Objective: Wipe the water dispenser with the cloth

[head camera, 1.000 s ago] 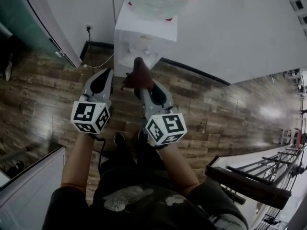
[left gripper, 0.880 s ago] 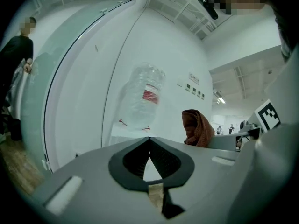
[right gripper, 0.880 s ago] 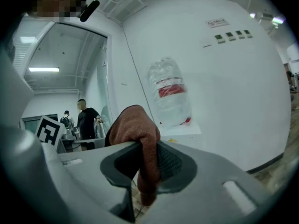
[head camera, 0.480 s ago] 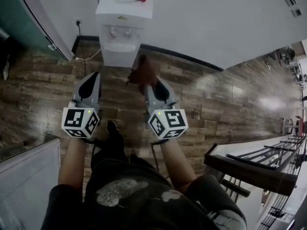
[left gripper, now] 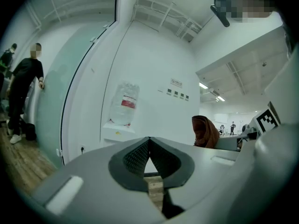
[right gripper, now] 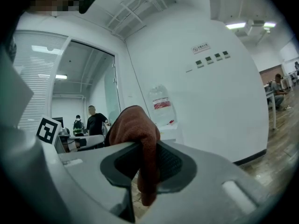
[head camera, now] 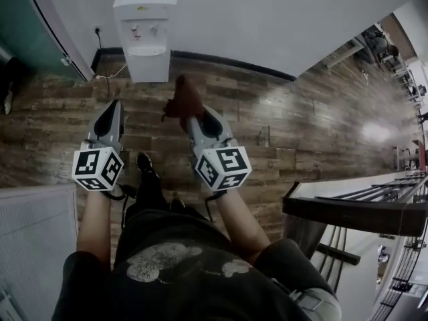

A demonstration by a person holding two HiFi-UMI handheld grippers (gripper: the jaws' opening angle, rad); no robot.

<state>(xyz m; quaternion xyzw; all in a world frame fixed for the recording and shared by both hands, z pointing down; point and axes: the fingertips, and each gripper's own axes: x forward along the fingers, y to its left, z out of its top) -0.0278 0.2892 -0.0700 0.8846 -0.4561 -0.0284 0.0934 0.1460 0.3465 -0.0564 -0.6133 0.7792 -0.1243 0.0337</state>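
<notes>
So the brown cloth [head camera: 182, 99] is being pinched in the right gripper [head camera: 194, 120]. Its tongs are being squeezed onto a fold, so a bunched lump is sticking up past the tips and a tail is hanging down between them in the right gripper view. It's probably being gripped that way so that a fat pad of fabric, not bare plastic, is being offered forward for the wiping. The left gripper [head camera: 114, 105] is being carried with nothing in it, tongs pressed together tip to tip, only floor being seen through the little gap under the tips. It's likely just being held out of the way beside the right one, since one cloth is plenty for this job. The water dispenser [head camera: 142, 35] is being seen at the upper left of the head view. It's standing against the white wall [head camera: 281, 19] with its bottle on top, well apart from both grippers, and a stretch of wood floor [head camera: 301, 132] is lying in between. Both grippers are being pointed roughly toward it. No wiping is being done yet, as far as can be judged. The gap is needing to be closed first, and with the cloth lump being led in front, a landing on the white top or front panel looks like the sensible next bit.
</notes>
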